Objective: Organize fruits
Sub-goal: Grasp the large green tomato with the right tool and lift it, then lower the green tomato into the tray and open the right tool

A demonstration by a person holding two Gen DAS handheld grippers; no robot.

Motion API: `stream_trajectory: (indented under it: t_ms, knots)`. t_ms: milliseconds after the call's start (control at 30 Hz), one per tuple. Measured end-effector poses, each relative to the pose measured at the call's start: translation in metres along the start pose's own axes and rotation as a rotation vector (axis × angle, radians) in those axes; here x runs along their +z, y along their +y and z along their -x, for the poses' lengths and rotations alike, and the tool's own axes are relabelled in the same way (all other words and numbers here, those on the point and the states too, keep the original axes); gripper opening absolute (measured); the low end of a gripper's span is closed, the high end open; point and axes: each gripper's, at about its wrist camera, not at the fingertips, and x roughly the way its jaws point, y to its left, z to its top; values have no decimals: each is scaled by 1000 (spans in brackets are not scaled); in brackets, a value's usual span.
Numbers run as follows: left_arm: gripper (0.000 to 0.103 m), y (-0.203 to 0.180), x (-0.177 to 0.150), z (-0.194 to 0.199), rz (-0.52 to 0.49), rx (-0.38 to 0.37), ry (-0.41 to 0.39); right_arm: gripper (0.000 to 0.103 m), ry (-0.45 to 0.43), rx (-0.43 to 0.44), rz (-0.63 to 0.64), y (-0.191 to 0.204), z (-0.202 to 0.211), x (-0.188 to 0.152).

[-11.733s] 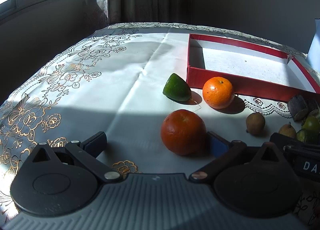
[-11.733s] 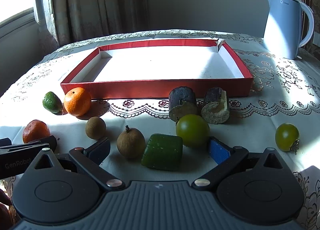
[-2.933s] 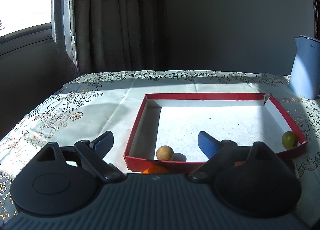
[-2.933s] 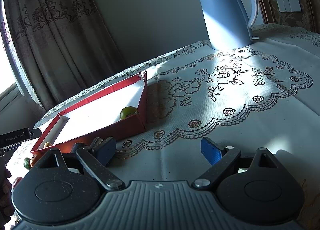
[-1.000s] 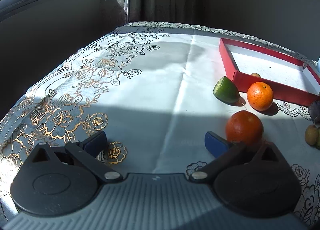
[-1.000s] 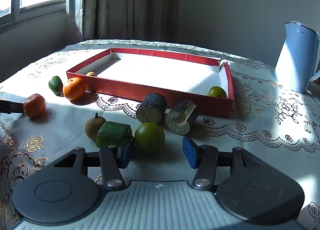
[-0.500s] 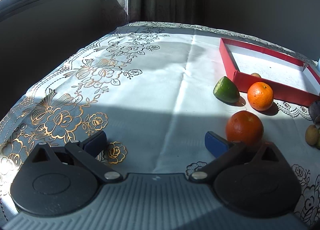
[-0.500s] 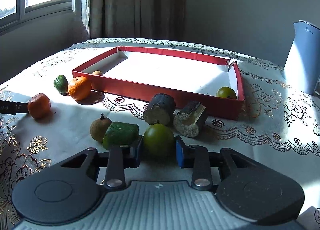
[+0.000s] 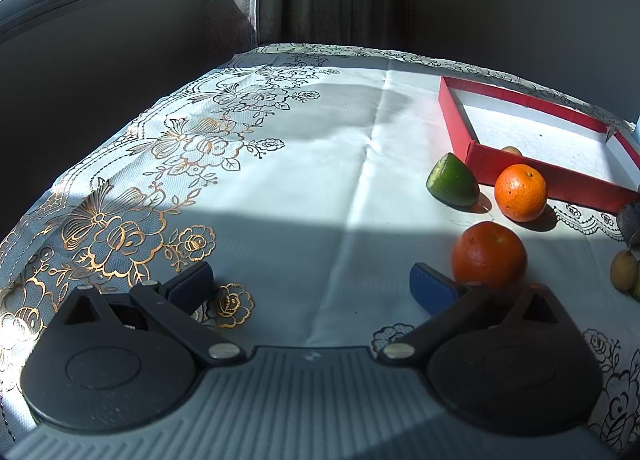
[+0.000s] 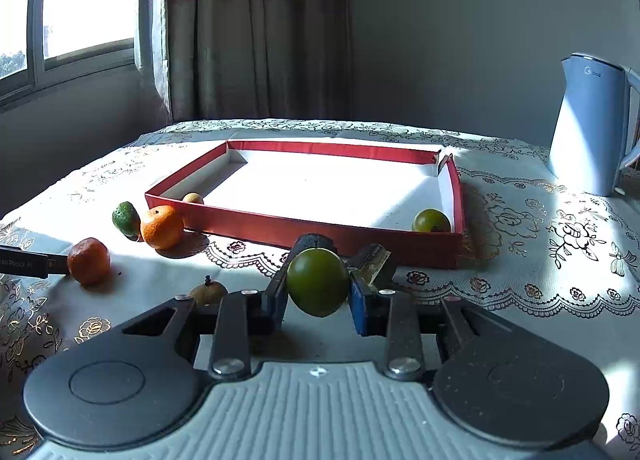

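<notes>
My right gripper [image 10: 318,296] is shut on a round green fruit [image 10: 318,286] and holds it above the cloth, in front of the red tray [image 10: 320,230]. The tray holds a green fruit [image 10: 431,221] at its near right corner and a small brown fruit [image 10: 193,198] at its near left. My left gripper [image 9: 310,284] is open and empty over the tablecloth, its right finger beside a dark orange [image 9: 489,256]. A brighter orange [image 9: 520,191] and a green wedge [image 9: 452,180] lie by the tray's corner [image 9: 480,155].
A blue-grey kettle [image 10: 592,123] stands at the far right. Two dark cut stubs [image 10: 372,260] lie behind the held fruit. A small brown fruit [image 10: 208,292] lies left of my right gripper. The table's left edge [image 9: 120,131] drops off near the window.
My right gripper has closed on the green fruit and lifted it off the cloth. The green block has dropped out of its view. My left gripper has stayed still.
</notes>
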Motion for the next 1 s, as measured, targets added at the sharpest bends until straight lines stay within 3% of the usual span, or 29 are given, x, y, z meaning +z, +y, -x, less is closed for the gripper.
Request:
stream_trajectory:
  t_ms: [200,433,733,1000]
  knots:
    - [103,0,0,0,0,0,0,32,-42,-44,-3,-13,-12,27]
    - [103,0,0,0,1,-1,0,32,-22,-141,-1,-37,-69,55]
    - [103,0,1,-1,0,-2,1,32,37,-193,-7,-55,-124,54]
    - [103,0,2,-1,0,-2,1,33,62,-188,-31,-61,-130,48]
